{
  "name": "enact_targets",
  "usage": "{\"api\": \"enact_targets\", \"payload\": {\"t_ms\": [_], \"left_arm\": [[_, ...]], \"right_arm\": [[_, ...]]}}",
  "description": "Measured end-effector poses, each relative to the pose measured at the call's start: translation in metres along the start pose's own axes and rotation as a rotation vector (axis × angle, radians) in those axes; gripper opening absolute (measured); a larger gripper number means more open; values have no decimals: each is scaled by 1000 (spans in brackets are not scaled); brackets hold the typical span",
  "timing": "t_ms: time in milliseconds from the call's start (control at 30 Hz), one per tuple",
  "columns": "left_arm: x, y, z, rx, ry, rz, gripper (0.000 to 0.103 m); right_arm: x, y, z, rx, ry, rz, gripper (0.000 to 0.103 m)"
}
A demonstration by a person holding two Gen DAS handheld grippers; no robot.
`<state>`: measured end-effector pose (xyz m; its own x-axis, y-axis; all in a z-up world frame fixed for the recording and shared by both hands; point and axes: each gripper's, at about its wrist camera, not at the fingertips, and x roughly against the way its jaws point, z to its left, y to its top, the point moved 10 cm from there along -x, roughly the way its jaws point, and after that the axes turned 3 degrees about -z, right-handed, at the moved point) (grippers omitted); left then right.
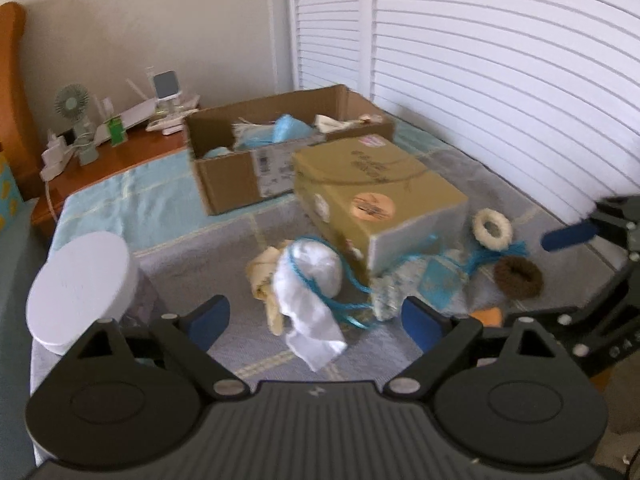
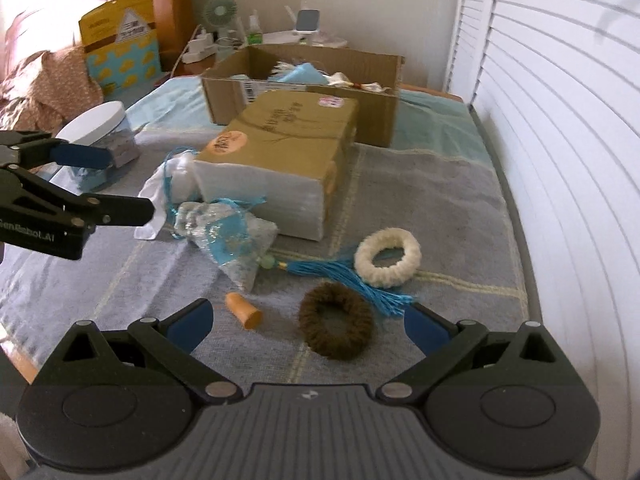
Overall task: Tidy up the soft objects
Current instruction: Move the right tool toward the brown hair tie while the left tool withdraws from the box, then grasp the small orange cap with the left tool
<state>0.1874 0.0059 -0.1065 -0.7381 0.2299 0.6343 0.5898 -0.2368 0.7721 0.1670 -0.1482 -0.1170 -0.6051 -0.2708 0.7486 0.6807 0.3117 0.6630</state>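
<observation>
Soft things lie on the grey-blue bedcover. A white cloth pouch with blue cord [image 1: 312, 276] [image 2: 170, 184] lies just beyond my left gripper [image 1: 316, 320], which is open and empty. A clear sachet with blue ribbon [image 2: 230, 240] [image 1: 424, 284] and a blue tassel [image 2: 344, 276] lie beside it. A brown fuzzy hair ring [image 2: 336, 320] [image 1: 518, 276] lies between the fingers of my right gripper [image 2: 310, 326], open and empty. A white fuzzy ring [image 2: 388, 256] [image 1: 492, 230] lies further right. An open cardboard box [image 1: 256, 148] [image 2: 304, 80] with soft items stands behind.
A tan tissue pack [image 1: 380, 196] [image 2: 280, 160] lies mid-bed. A white-lidded jar [image 1: 80, 288] [image 2: 104, 132] stands at left. A small orange plug [image 2: 244, 312] lies near the brown ring. White louvred doors [image 2: 560, 160] run along the right. A cluttered wooden nightstand [image 1: 120, 148] is behind.
</observation>
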Motion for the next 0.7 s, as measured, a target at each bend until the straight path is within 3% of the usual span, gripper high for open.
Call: {"api": "enact_targets", "payload": {"t_ms": [400,500,567,700], "left_arm": [[0,-13,-53,-30,-102,36,89],[-1,-14,-64,-30,-114,50,79],[-1,-15,-71,-24,-129,61,65],[-3,-15,-85,-1,-162,75,58]], "right_arm": [[1,-24,-23,-14,-77,22,103],[2,-32,-25,1,-92,18,103],[4,-34,-25,7,-86,2,103],[7,-38,-25,-7,-86,-21,103]]}}
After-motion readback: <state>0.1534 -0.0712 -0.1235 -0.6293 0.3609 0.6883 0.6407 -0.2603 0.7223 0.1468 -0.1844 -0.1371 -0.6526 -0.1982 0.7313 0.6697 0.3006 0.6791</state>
